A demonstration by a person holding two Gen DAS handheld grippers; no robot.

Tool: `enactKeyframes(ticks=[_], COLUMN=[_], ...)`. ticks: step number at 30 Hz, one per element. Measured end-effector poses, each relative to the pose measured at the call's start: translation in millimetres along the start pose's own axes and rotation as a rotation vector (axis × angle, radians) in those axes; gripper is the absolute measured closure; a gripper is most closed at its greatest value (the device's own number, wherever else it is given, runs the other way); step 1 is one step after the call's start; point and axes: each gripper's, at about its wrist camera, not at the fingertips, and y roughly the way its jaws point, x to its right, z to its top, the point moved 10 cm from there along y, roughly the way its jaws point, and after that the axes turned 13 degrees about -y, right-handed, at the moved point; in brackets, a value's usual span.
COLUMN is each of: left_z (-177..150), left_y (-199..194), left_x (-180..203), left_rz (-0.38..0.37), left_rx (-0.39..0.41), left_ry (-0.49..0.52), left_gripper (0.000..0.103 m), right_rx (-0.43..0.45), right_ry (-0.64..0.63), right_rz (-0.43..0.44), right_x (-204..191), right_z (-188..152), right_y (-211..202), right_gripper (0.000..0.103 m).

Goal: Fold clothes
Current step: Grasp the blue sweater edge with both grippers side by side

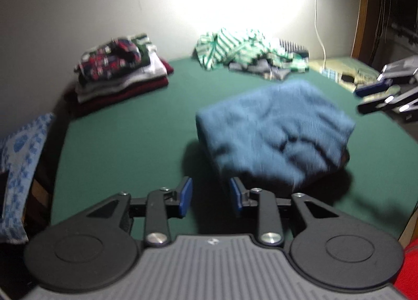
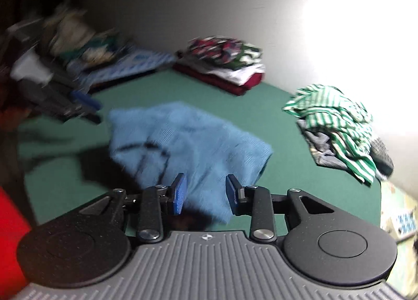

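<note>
A blue knitted garment lies folded into a thick bundle on the green table. My left gripper is open, just short of the bundle's near left corner, nothing between its pads. The right gripper shows at the far right of the left wrist view, beyond the bundle. In the right wrist view the blue garment lies straight ahead and my right gripper stands open over its near edge, holding nothing. The left gripper appears blurred at the left.
A stack of folded clothes sits at the back left by the wall. A loose pile of green striped clothes lies at the back. A blue patterned cloth hangs off the left edge. A white cable hangs on the wall.
</note>
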Motion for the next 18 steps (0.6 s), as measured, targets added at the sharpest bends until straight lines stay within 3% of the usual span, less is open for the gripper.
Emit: enactKeyframes(ticks=[4,9,15,18], left_z=[36,36,18,14], left_y=[18,69,105,108], left_x=[16,26,24,19], left_rz=[-0.041,-0.035,-0.004,0.025], left_rx=[0.038,-0.033,-0.139,-0.164], left_ry=[0.000,-0.025,-0.062,-0.107], left_gripper=[0.062,0.056,0.056,0.046], right_rx=[-0.007,-0.068,-0.144,-0.179], right_ry=[0.216,0.400,0.415,0.382], right_rz=[-0.080,-0.112,-0.116,-0.134], right_x=[25,35,15,3], right_z=[1,-19,-38,-45], right_y=[29,48,51,51], right_gripper=[0.069,0.069,0.079,0.079])
